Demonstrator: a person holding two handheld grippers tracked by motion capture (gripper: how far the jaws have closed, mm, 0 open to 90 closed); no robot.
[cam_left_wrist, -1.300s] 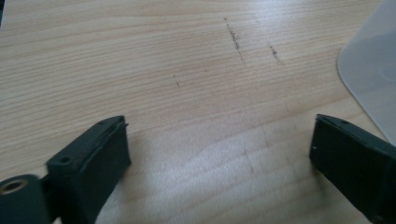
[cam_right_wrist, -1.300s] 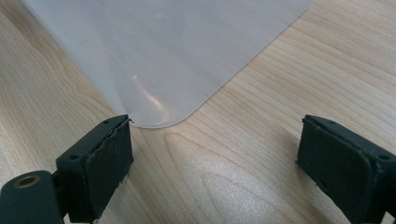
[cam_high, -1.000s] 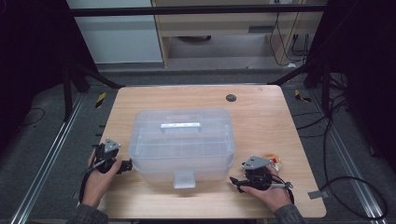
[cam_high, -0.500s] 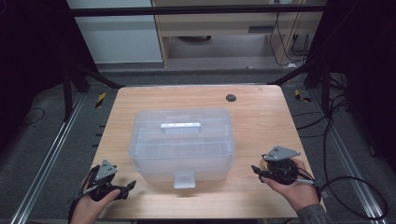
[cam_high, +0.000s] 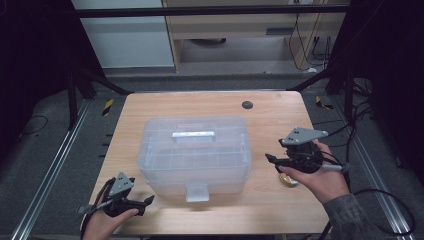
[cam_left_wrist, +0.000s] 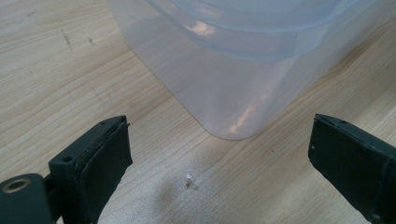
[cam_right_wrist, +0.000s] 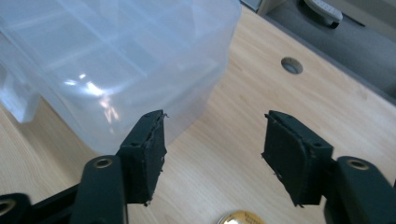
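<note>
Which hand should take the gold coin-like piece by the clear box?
Right, probably. The right gripper hangs open just above the gold piece, which shows below its jaws; the left gripper sits across the clear box.

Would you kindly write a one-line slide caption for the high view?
Two hand-held grippers, left and right, flank a closed translucent storage box on a wooden table, with a small gold disc beside the right hand.
</note>
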